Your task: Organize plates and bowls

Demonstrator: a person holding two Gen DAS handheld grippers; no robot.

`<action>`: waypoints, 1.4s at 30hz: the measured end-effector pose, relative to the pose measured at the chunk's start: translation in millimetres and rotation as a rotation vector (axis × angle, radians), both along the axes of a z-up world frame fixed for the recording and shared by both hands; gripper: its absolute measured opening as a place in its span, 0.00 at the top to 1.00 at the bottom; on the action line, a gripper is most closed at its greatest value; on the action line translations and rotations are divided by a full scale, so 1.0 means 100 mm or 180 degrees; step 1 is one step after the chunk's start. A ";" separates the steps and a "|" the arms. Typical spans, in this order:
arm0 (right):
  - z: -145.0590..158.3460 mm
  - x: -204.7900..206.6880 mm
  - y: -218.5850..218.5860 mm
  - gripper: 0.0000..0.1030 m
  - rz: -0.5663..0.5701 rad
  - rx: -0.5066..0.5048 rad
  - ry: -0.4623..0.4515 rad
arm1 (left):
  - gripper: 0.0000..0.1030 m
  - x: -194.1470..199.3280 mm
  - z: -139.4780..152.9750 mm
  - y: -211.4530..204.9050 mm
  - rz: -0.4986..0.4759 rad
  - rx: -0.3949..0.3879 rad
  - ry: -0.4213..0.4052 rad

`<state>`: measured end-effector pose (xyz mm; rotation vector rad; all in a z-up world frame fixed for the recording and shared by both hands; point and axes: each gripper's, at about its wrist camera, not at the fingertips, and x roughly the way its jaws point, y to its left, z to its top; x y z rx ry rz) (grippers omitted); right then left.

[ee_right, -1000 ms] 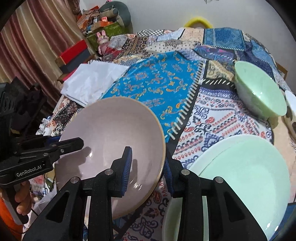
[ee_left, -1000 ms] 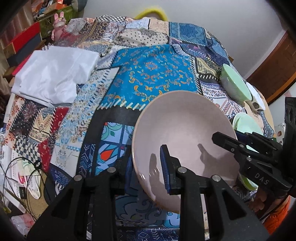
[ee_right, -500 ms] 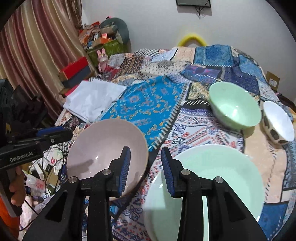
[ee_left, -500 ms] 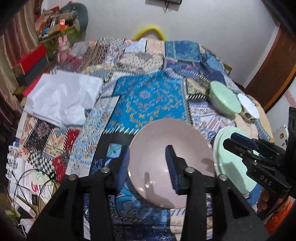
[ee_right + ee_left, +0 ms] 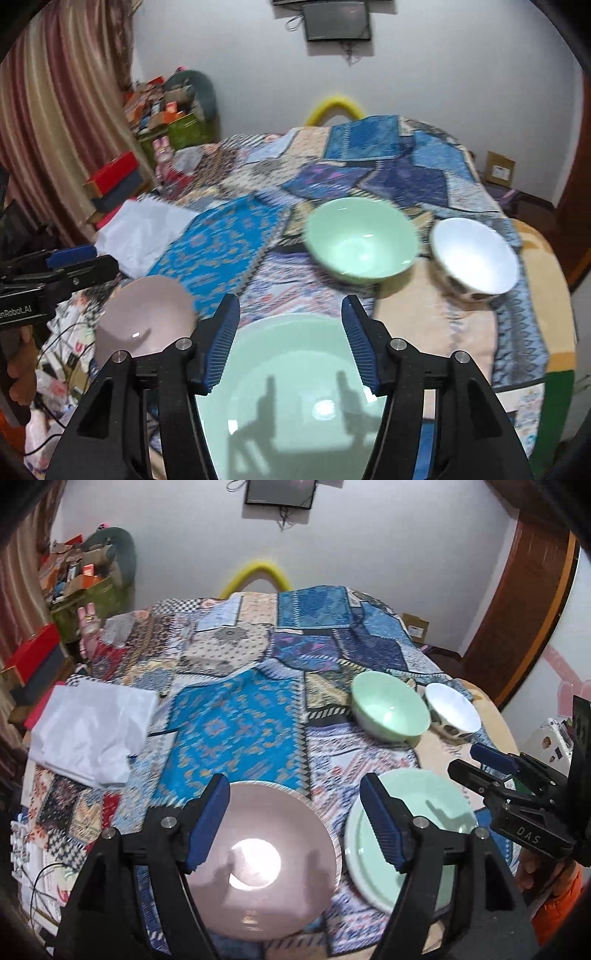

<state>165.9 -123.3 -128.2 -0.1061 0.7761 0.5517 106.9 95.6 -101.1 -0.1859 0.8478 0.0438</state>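
We see the desk [image 5: 258,635] under a patchwork cloth [image 5: 236,720] of blue and patterned squares, which fills most of both views. At ten o'clock on it in the left wrist view lies a folded white sheet [image 5: 92,727]. Next in size is the pale green plate [image 5: 295,387], lying flat at the near edge, at six o'clock in the right wrist view and at four o'clock in the left one. Just beside it, on its left, sits the pink plate [image 5: 262,860], flat on the cloth at six o'clock in the left wrist view, with a bright patch of light in its middle. Toward two o'clock stands the green bowl [image 5: 362,240], upright, and just beside it on the right the smaller white bowl [image 5: 474,254], tilted a little; we cannot tell if the two touch. Our left tool [image 5: 295,823] hangs above the pink plate with its blue-padded fingers spread wide, holding nothing. Our right tool [image 5: 290,339] hangs above the pale green plate, likewise spread wide and holding nothing.
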 end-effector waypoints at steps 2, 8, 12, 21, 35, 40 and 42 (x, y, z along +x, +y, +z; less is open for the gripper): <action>0.01 0.10 -0.12 0.48 -0.0091 -0.0002 -0.0006 | 0.29 0.15 0.00 -0.08 -0.0041 -0.0017 0.0013; -0.07 0.43 -0.40 0.48 -0.0322 -0.0017 0.0017 | 0.29 0.60 -0.05 -0.28 -0.0159 -0.0035 0.0071; -0.19 0.68 -0.48 0.48 -0.0390 0.0017 0.0117 | 0.29 0.93 -0.18 -0.38 -0.0238 -0.0047 0.0160; -0.52 1.17 -0.49 0.62 -0.0429 0.0115 0.0497 | 0.29 1.50 -0.54 -0.49 -0.0392 -0.0071 0.0368; -0.78 1.45 -0.36 0.70 -0.0337 0.0084 0.0713 | 0.32 1.98 -0.87 -0.53 -0.0476 -0.0013 0.0537; -0.79 1.48 -0.27 0.75 -0.0215 -0.0065 0.0633 | 0.39 2.10 -0.95 -0.57 -0.0516 0.0027 0.0580; -0.80 1.52 -0.25 0.75 -0.0134 -0.0069 0.0649 | 0.45 2.14 -0.99 -0.59 -0.0543 0.0033 0.0610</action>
